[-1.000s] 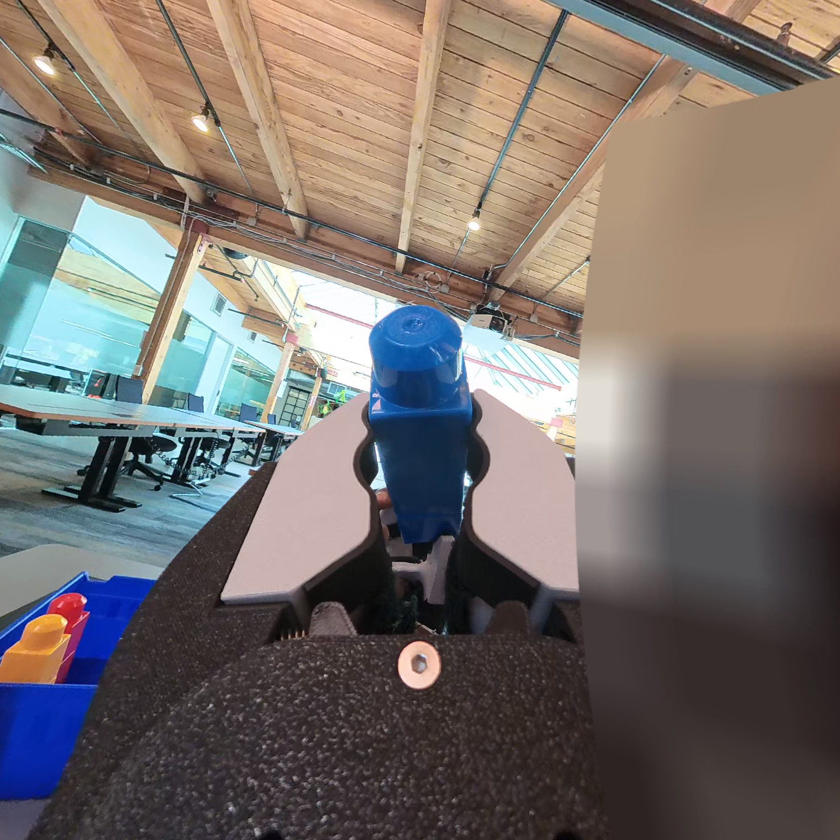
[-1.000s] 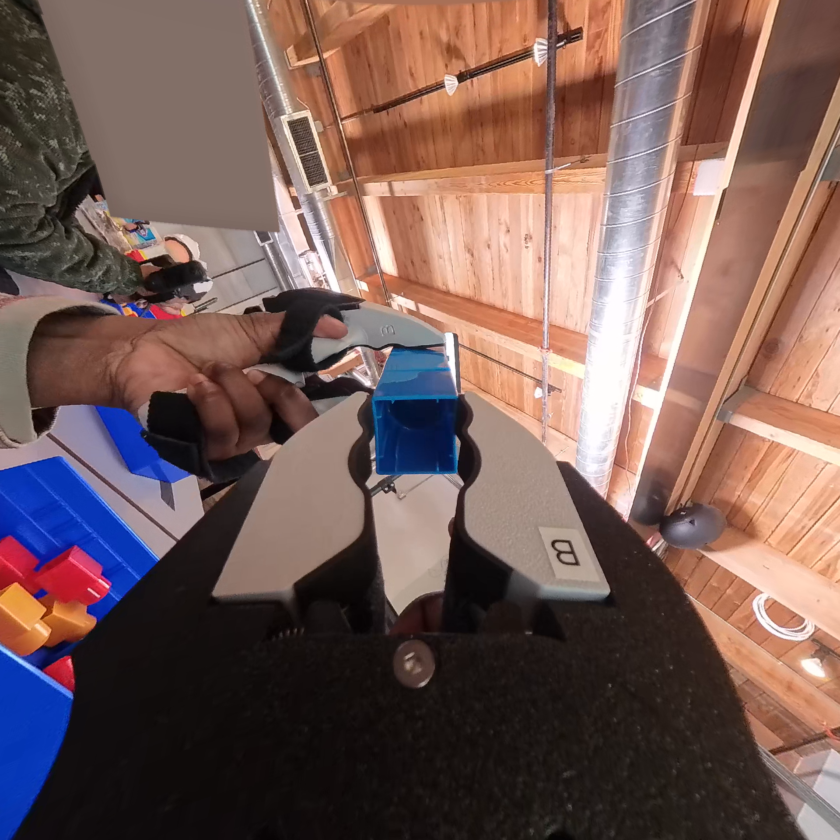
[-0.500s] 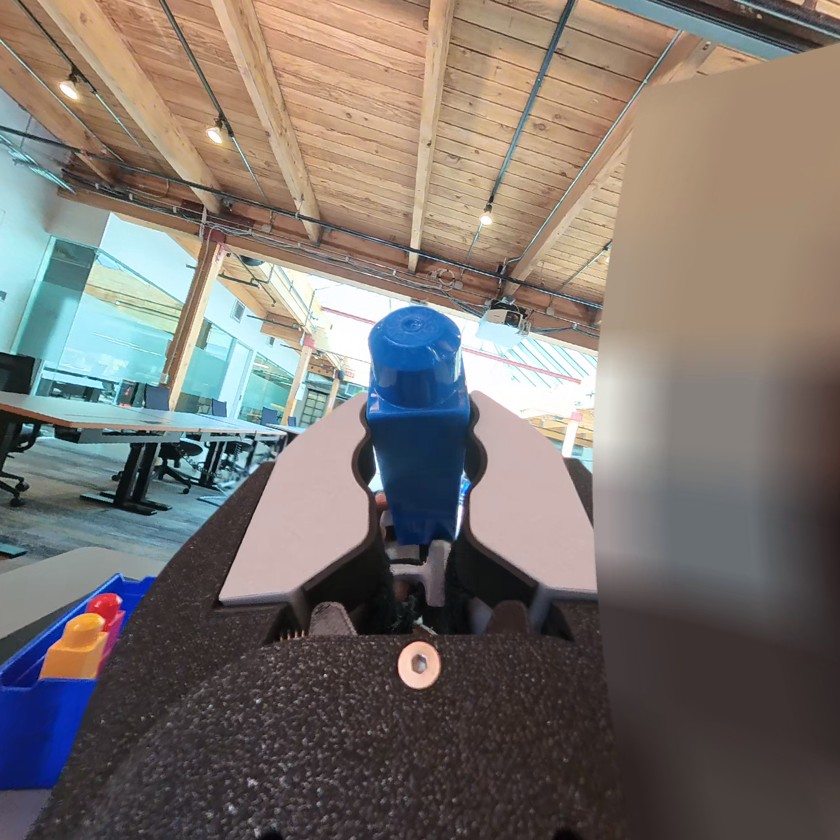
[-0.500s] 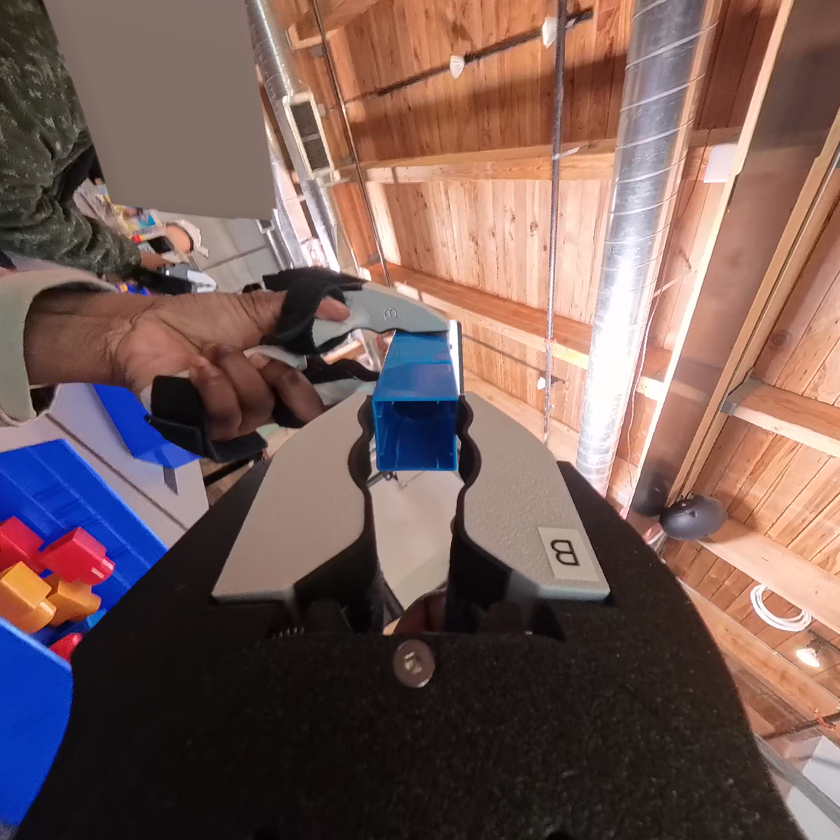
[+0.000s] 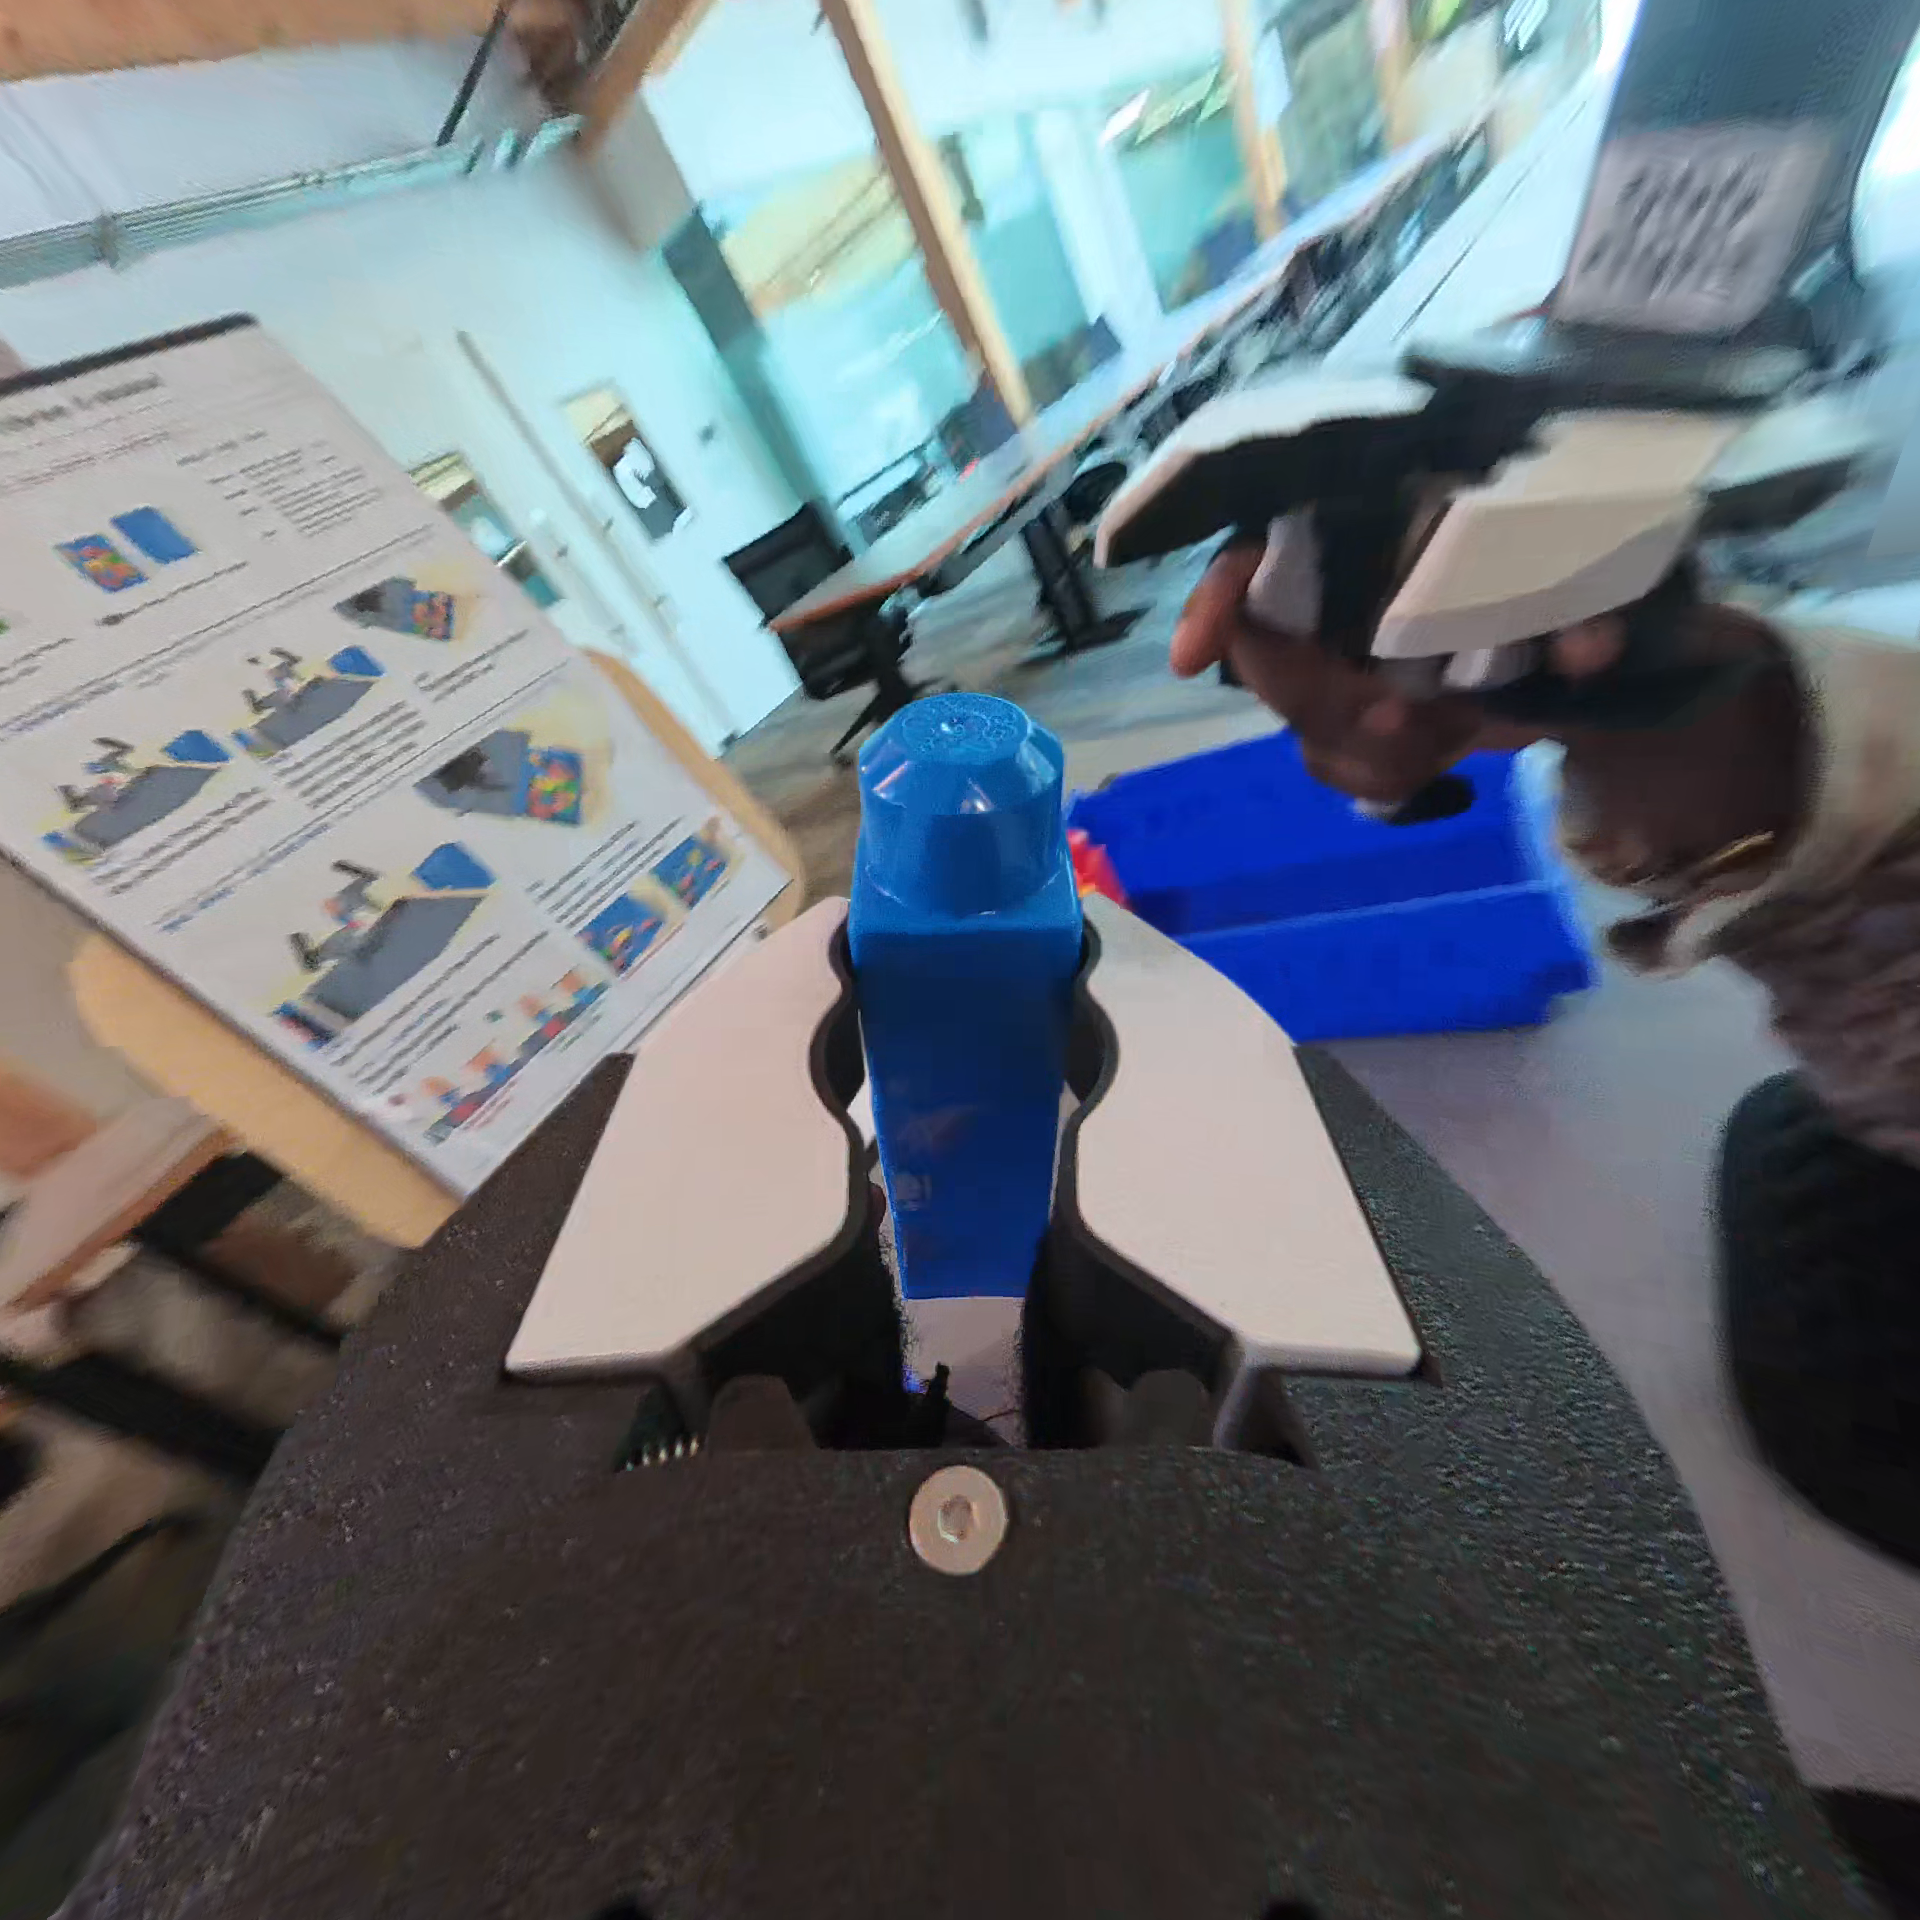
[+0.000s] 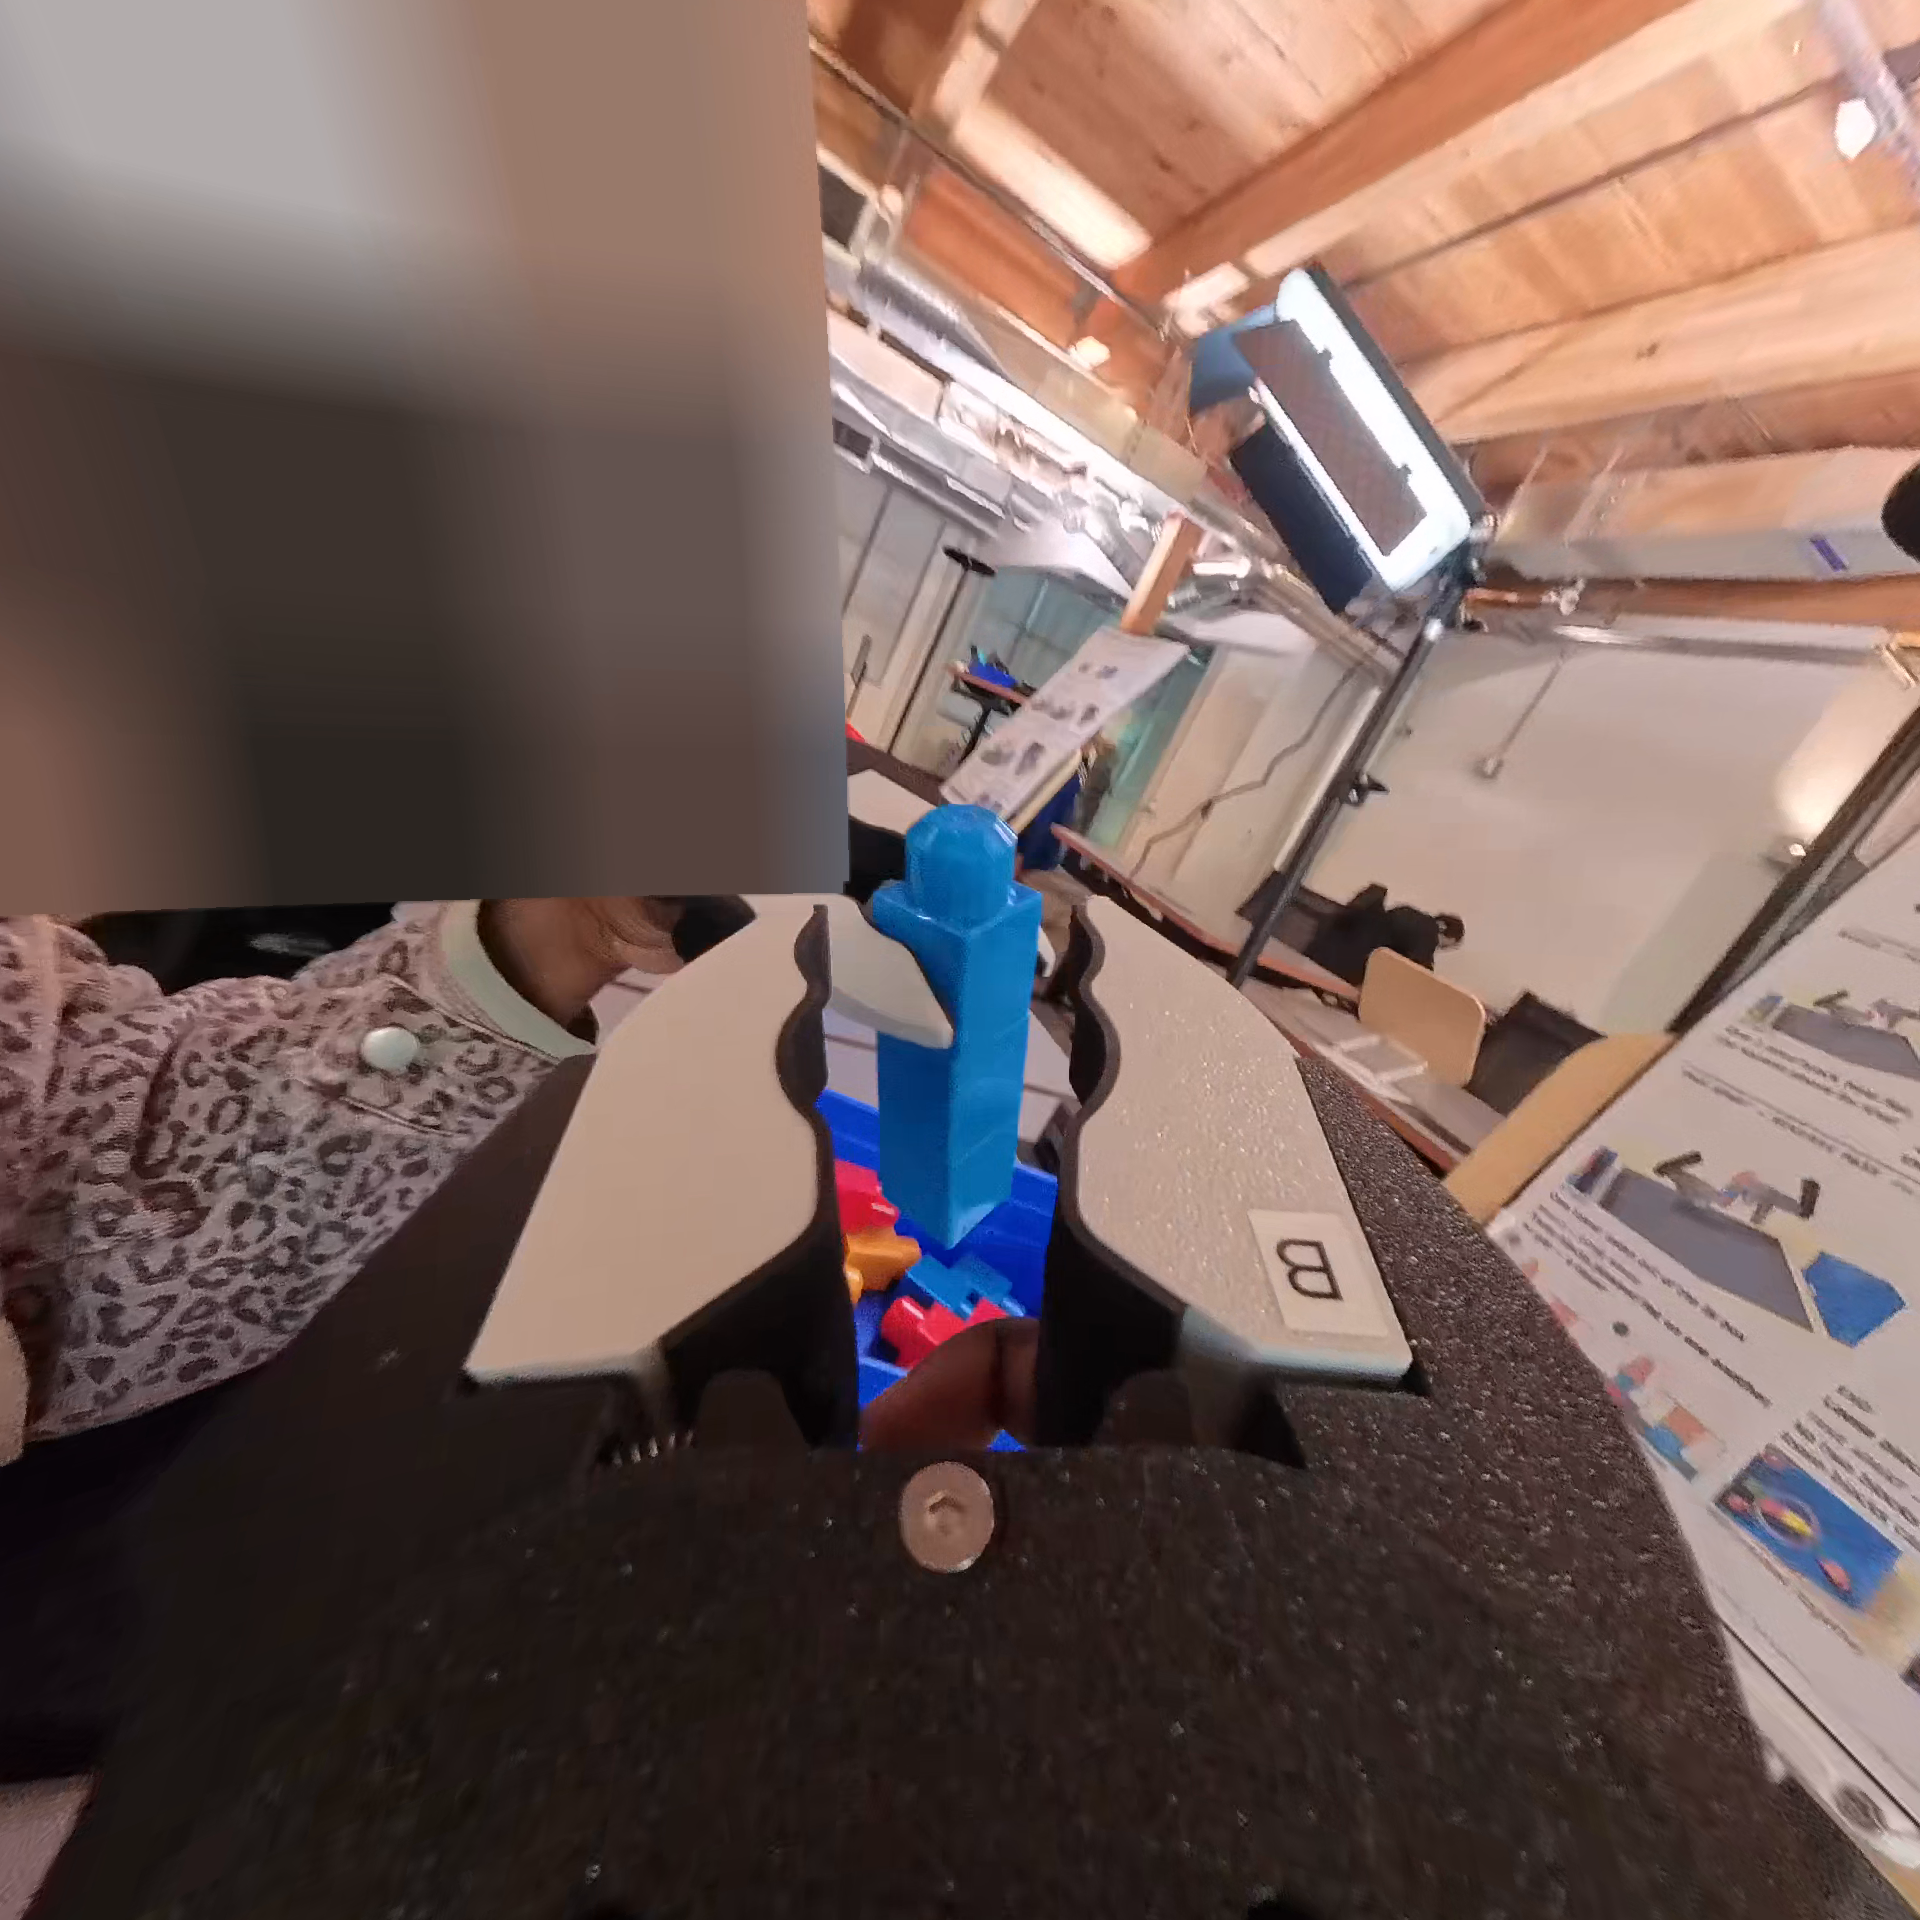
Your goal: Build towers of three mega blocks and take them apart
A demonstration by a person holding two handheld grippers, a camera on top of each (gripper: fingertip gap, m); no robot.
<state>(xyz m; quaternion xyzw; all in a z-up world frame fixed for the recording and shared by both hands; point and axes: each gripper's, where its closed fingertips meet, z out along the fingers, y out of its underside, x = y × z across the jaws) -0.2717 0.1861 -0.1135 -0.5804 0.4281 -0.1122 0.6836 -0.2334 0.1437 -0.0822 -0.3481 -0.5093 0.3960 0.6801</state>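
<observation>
Left wrist view shows the left gripper [image 5: 961,997] with its jaws closed tight on a tall blue block tower [image 5: 961,997], stud end pointing away from the camera, the block's flat sides pinched between the two grey fingers [image 5: 727,1132]. Beyond it a blue bin [image 5: 1351,935] sits on the grey worktop [image 5: 1507,1195], with a sliver of red block visible just behind the tower. Up and to the right, blurred, the right gripper [image 5: 1382,520] hangs above the bin in a person's hand [image 5: 1351,717], holding nothing, its jaws parted. To the left stands an instruction poster [image 5: 312,727] on a board.

From the right wrist view, the right gripper [image 6: 945,1029] has its jaws spread wide and empty. Between them, farther off, the same blue block tower [image 6: 951,1070] is seen upright and slightly tilted, held near its top by the left gripper's finger [image 6: 894,997]. Below it lies the bin of red, orange and blue blocks [image 6: 904,1278].
</observation>
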